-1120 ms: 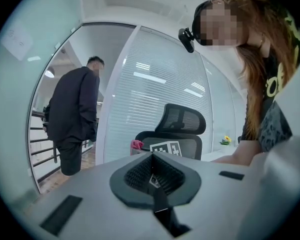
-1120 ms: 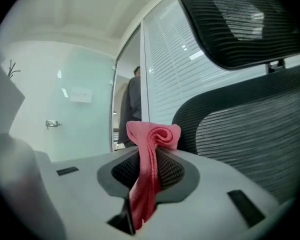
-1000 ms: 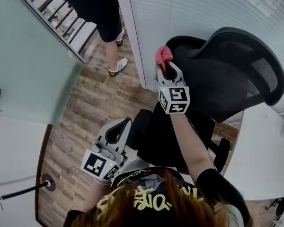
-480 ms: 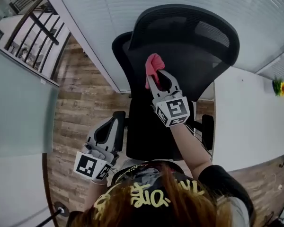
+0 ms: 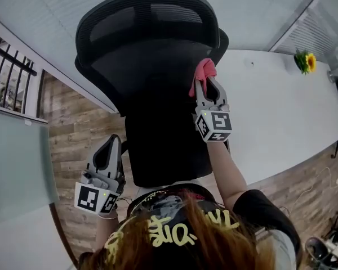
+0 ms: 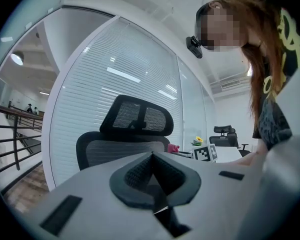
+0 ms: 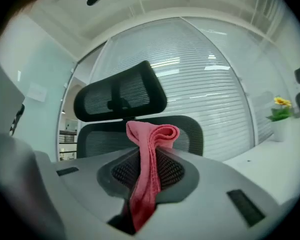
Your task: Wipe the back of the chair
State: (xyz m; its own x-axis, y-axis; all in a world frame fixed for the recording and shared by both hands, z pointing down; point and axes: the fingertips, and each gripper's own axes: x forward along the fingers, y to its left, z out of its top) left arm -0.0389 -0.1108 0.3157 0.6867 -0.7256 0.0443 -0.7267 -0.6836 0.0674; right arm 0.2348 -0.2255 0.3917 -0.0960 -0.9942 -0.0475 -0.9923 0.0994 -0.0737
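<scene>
- Chair back [image 5: 152, 72], black mesh, rises in front of the person, with the right gripper [image 5: 204, 83] raised at its right edge.
- That gripper's jaws are clamped on a pink cloth [image 7: 149, 159]. A folded loop of the cloth sticks up past the tips, and its tail hangs down between the jaws.
- In the head view, the cloth [image 5: 204, 70] overlaps the edge of the chair back. No view shows whether the two actually touch.
- The left gripper [image 5: 114, 140] is low, beside the seat [image 5: 163, 145] and apart from the chair back. Its jaws [image 6: 151, 156] are pressed together with nothing between them.
- A headrest [image 5: 146, 13] sits above the chair back and hides its top edge in the head view.
- The person's hair fills the bottom of the head view and covers the front of the seat.
- A white table [image 5: 281, 111] lies to the right of the chair. At its far corner stands a small pot with a yellow flower [image 5: 305, 61], too small to make out further.
- Another dark chair [image 6: 225, 133] stands beyond the table and is cut off at the head view's right edge.
- Wooden floor [image 5: 73, 134] and a railing [image 5: 11, 77] show on the left. White blinds [image 5: 259, 10] are behind the chair.
</scene>
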